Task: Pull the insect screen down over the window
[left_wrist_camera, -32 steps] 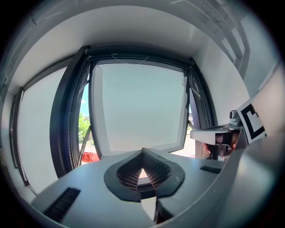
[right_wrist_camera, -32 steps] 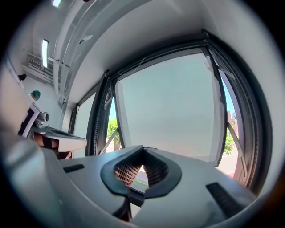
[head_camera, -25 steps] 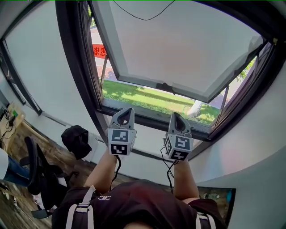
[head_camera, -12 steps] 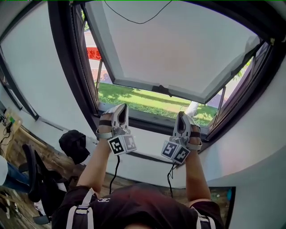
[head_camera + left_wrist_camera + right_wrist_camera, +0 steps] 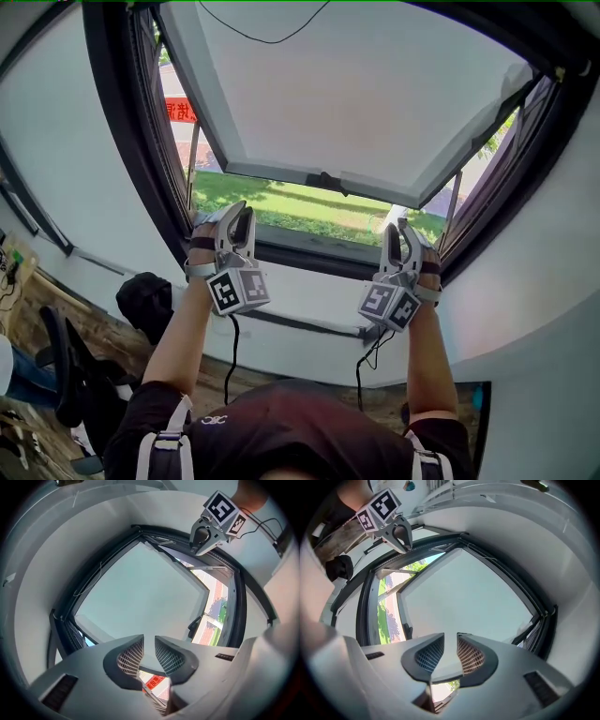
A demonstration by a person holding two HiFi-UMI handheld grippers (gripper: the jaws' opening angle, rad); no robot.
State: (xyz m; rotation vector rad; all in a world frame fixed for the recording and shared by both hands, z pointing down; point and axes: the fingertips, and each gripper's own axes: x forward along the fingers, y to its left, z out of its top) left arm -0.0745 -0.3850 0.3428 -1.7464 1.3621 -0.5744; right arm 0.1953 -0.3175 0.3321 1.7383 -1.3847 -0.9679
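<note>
- The insect screen cannot be made out over the window [image 5: 122, 159]; only a thin dark cord [image 5: 265, 36] loops across the top of the opening.
- The sash [image 5: 356, 94] stands tilted outward, with grass [image 5: 291, 202] showing beneath it.
- The left tool [image 5: 239, 217] and right tool [image 5: 398, 234] are held up near the lower frame, well apart.
- Both tools' jaws have just been opening; each shows a narrow gap with nothing between.
</note>
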